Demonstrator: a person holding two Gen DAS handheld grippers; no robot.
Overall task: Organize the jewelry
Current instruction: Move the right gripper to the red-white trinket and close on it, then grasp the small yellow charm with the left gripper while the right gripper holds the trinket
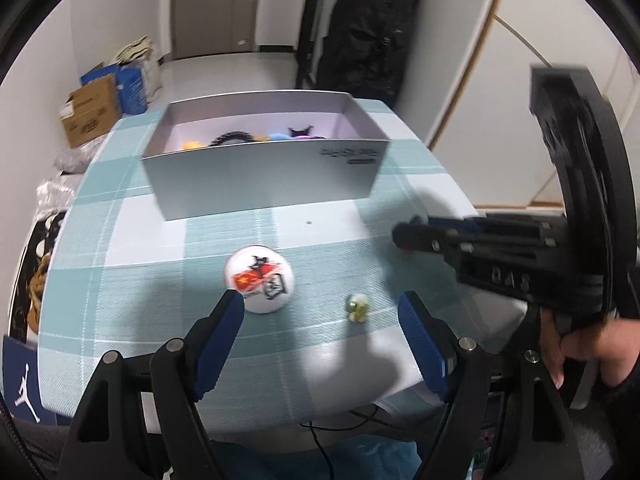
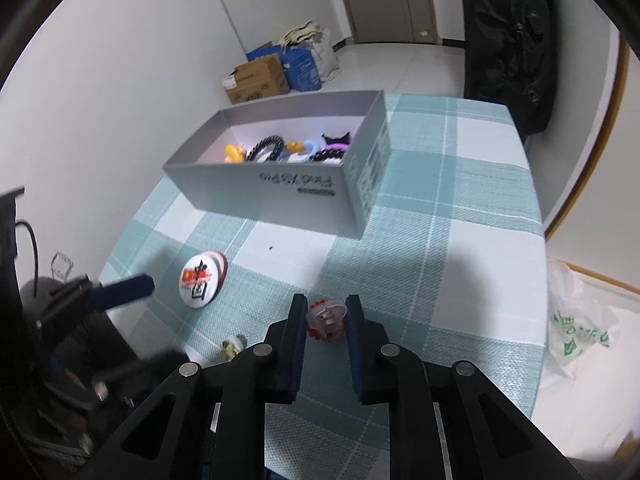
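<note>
A grey open box holds several hair ties and trinkets; it also shows in the right wrist view. A white round badge with a red flag print lies on the checked tablecloth, just ahead of my open, empty left gripper. A small yellow-green trinket lies between the left fingers. My right gripper is shut on a red and clear hair ornament, above the cloth. The badge and the trinket lie to its left. The right gripper reaches in from the right.
The table carries a teal and white checked cloth. Cardboard and blue boxes stand on the floor beyond. A black bag hangs behind the table. A white plastic bag lies off the table's right edge.
</note>
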